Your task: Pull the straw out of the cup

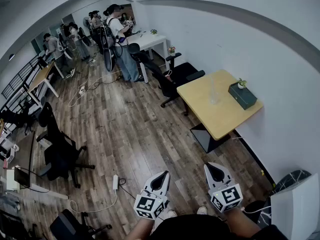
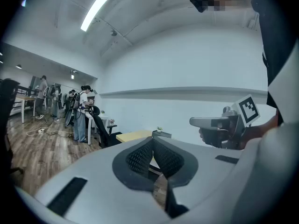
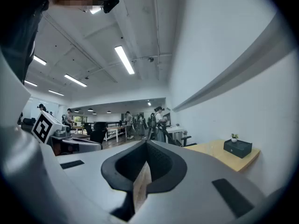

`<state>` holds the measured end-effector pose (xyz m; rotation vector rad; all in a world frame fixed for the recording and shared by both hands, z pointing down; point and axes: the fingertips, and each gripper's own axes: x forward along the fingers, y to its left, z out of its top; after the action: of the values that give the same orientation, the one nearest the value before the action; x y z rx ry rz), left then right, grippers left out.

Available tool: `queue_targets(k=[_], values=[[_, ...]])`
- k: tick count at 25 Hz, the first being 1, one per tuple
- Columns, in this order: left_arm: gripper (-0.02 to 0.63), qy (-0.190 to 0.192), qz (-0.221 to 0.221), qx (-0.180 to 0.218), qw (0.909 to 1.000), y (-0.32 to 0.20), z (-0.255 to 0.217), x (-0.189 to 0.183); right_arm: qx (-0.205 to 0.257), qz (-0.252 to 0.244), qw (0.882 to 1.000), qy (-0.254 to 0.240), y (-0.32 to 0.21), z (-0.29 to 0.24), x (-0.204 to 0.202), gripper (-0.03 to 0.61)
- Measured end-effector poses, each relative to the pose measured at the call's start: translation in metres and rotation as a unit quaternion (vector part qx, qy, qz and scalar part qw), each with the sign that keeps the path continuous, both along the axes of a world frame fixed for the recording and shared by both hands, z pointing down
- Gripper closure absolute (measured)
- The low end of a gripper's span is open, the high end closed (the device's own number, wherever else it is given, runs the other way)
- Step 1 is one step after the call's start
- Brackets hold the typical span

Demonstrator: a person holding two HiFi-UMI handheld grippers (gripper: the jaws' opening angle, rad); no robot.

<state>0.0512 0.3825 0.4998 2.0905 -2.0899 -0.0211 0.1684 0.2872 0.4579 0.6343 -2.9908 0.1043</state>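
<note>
A clear cup (image 1: 214, 93) with a thin straw stands on the small wooden table (image 1: 220, 115) by the right wall, far ahead of both grippers. My left gripper (image 1: 161, 176) and right gripper (image 1: 215, 170) are held side by side low in the head view, above the wooden floor. Both are shut with nothing between the jaws. In the left gripper view the shut left gripper (image 2: 153, 141) points toward the table (image 2: 133, 136). In the right gripper view the right gripper (image 3: 145, 143) is shut, with the table (image 3: 224, 157) off to its right.
A dark box (image 1: 243, 95) with a small plant sits on the table next to the cup. Black office chairs (image 1: 172, 76) stand left of the table and another (image 1: 60, 149) at the left. A power strip (image 1: 115, 182) and cables lie on the floor. People stand at the back (image 1: 120, 39).
</note>
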Motion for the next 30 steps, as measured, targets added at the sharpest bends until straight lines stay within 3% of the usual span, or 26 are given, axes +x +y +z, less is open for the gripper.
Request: queue_targets(k=[10, 19, 30], values=[[0.595, 0.000, 0.010, -0.004, 0.9999, 0.020, 0.008, -0.030, -0.004, 0.011, 1.000, 0.012, 0.019, 0.008, -0.033, 0.560], [0.595, -0.015, 0.033, -0.016, 0.9992, 0.040, 0.019, -0.063, -0.038, 0.063, 0.997, 0.012, 0.031, 0.032, -0.055, 0.560], [0.595, -0.002, 0.061, -0.023, 0.9979, -0.015, 0.028, -0.089, -0.023, 0.064, 0.997, 0.031, -0.020, 0.038, -0.088, 0.558]])
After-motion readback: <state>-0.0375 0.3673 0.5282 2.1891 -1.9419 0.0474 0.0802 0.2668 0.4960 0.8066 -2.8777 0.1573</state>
